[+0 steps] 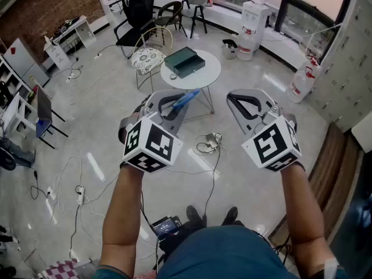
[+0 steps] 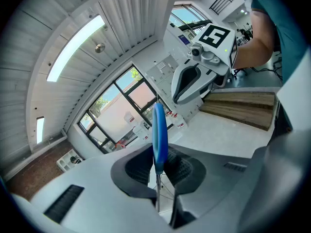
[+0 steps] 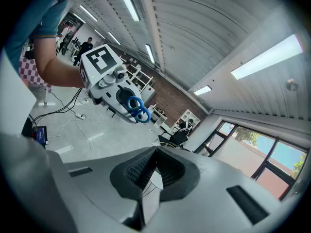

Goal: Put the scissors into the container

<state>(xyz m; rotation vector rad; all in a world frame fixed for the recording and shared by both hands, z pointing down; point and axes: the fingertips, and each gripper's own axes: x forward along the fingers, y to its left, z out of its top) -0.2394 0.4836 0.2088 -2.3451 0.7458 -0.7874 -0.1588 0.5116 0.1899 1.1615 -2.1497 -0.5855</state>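
My left gripper [image 1: 170, 102] is held up in the air, shut on blue-handled scissors [image 1: 187, 98]. In the left gripper view the blue handle [image 2: 160, 132] stands edge-on between the pads, with the metal blade running down below. A dark green open container [image 1: 185, 61] sits on a round white table [image 1: 200, 76] beyond both grippers. My right gripper [image 1: 244, 99] hovers level with the left one, shut with nothing in it; its pads [image 3: 141, 171] meet. The right gripper view shows the left gripper [image 3: 115, 95] and the scissors [image 3: 136, 109].
A cushioned chair [image 1: 147, 57] and a black office chair [image 1: 137, 17] stand left of the table. Water dispensers [image 1: 252, 31] and a bottle [image 1: 301, 82] are at the back right. Cables and a power strip [image 1: 210, 143] lie on the floor below.
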